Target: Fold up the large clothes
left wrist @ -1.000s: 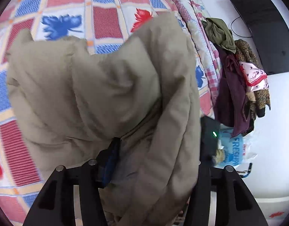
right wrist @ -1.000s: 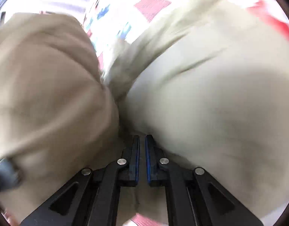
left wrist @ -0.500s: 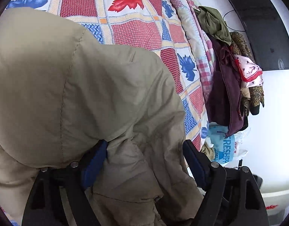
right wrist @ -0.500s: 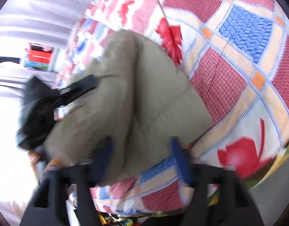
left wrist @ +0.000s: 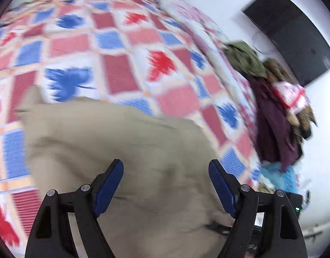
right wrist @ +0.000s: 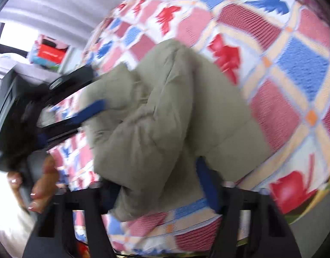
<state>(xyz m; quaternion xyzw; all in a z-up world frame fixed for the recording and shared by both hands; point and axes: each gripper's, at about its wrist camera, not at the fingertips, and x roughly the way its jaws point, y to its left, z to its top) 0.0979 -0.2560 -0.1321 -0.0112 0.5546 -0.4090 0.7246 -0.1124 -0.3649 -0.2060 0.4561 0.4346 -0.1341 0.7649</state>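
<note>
Both tools spread wide, nothing pinched: our left gripper [left wrist: 166, 185] hangs w/ jaws apart over the khaki padded jacket [left wrist: 126, 150], blue pads clear of the cloth; our right gripper [right wrist: 156, 185] is likewise agape at the near edge of the bundle, one pad showing, the other partly hidden behind fabric. The jacket [right wrist: 169, 120] lies bunched in a thick, puffy heap on the checked bedspread [left wrist: 113, 49], near the bed's edge, folded over itself but not flat. As we judge it, the step in hand is a re-grip & tidy: we'd pick a seam or hem rather than a fat roll, since padding this thick likely slips from a shallow pinch. Bite deep, both sides level, then draw the layers square before pressing air out. Frames are motion-blurred, so exact edges are hard to tell. A pile of other clothes [left wrist: 272, 99] hangs at the bed's far side, a dark screen [left wrist: 293, 34] on the wall beyond
</note>
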